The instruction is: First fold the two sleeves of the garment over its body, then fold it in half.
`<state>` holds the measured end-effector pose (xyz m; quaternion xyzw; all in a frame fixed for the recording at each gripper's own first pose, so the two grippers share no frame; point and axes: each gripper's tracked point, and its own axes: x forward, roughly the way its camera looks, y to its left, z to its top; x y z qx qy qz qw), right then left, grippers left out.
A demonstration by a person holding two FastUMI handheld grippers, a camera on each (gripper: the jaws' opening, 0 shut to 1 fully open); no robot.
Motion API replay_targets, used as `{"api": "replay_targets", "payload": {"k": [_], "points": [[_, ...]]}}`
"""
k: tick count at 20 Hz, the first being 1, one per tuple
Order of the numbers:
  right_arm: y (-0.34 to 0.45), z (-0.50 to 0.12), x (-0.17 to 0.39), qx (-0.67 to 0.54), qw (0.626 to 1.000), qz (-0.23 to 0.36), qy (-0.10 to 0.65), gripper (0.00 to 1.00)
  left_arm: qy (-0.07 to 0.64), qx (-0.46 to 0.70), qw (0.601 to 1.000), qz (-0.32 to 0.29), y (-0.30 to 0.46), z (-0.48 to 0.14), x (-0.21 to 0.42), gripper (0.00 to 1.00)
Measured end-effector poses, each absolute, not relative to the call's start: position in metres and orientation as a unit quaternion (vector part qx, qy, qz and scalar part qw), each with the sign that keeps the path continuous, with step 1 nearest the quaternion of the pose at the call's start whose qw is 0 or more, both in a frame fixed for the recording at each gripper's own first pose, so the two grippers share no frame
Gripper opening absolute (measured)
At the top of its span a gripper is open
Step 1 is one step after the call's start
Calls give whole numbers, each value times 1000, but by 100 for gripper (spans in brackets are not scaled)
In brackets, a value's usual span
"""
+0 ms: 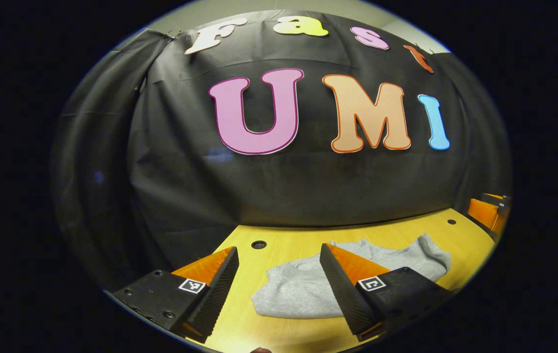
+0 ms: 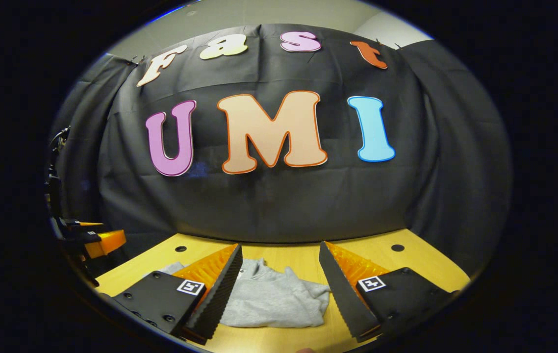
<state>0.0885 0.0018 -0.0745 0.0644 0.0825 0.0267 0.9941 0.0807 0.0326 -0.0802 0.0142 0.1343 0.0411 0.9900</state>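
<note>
Hovering with both tongs spread wide and empty, I see the grey garment [image 1: 308, 289] bunched on the yellow surface [image 1: 284, 240] ahead. It lies right of my left tongs [image 1: 279, 289] and between my right tongs' [image 2: 279, 289] fingers.

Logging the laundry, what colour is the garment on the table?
Plain light grey garment, clearest in the right gripper view.

One garment [image 1: 308, 289] (grey), two grippers, one table [image 1: 279, 245].
</note>
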Motion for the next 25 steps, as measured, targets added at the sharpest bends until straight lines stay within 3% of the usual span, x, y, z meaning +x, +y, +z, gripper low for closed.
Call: {"api": "replay_targets", "payload": {"k": [6,7,8,10,16,21,23,24,25], "points": [[5,-58,98,66,996,20,59,98,112,25,993,38,35,-68,87,96],[5,-55,98,63,996,16,54,98,109,26,993,36,35,-67,86,100],[5,-51,100,59,997,14,47,98,107,27,993,34,36,-66,87,96],[10,-46,100,51,998,13,35,94,104,31,994,32,37,-65,89,96],[29,-36,98,23,999,25,12,97,103,29,994,27,42,-63,87,96],[37,-44,98,29,999,30,26,98,98,33,994,35,52,-60,86,100],[38,-48,99,34,998,29,37,95,96,33,994,39,55,-58,86,96],[39,-50,100,36,998,28,41,98,96,33,994,39,57,-59,85,100],[40,-50,100,37,998,27,42,98,97,33,994,40,58,-59,85,96]]}}
